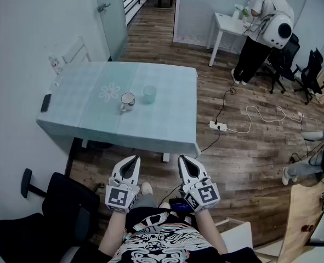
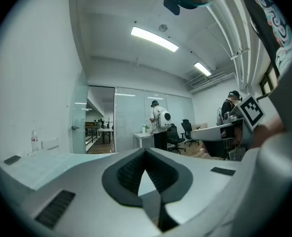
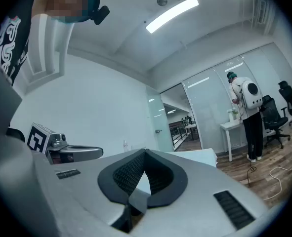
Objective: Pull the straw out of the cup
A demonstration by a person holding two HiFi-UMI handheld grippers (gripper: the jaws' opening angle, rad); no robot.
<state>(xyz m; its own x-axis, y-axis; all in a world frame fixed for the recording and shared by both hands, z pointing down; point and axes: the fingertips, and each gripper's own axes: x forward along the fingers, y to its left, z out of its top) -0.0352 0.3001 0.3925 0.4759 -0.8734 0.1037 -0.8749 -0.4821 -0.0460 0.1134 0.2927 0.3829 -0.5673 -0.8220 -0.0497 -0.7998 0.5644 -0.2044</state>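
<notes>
On the pale green table point(image 1: 167, 119), well ahead of me, stand a white mug point(image 1: 127, 101) and a translucent teal cup point(image 1: 149, 93) side by side. No straw can be made out at this distance. My left gripper point(image 1: 135, 159) and right gripper point(image 1: 182, 158) are held close to my body, short of the table's near edge and far from both cups. The left gripper point(image 2: 146, 150) has its jaws closed tip to tip on nothing. In its own view the right gripper point(image 3: 146, 151) is likewise shut and empty.
A dark phone point(image 1: 45, 102) and a clear bottle point(image 1: 55, 65) lie on the table's left side. A black office chair point(image 1: 57, 207) sits at my left. A power strip point(image 1: 218, 126) with cables lies on the wood floor. A person point(image 1: 263, 29) stands at a white desk.
</notes>
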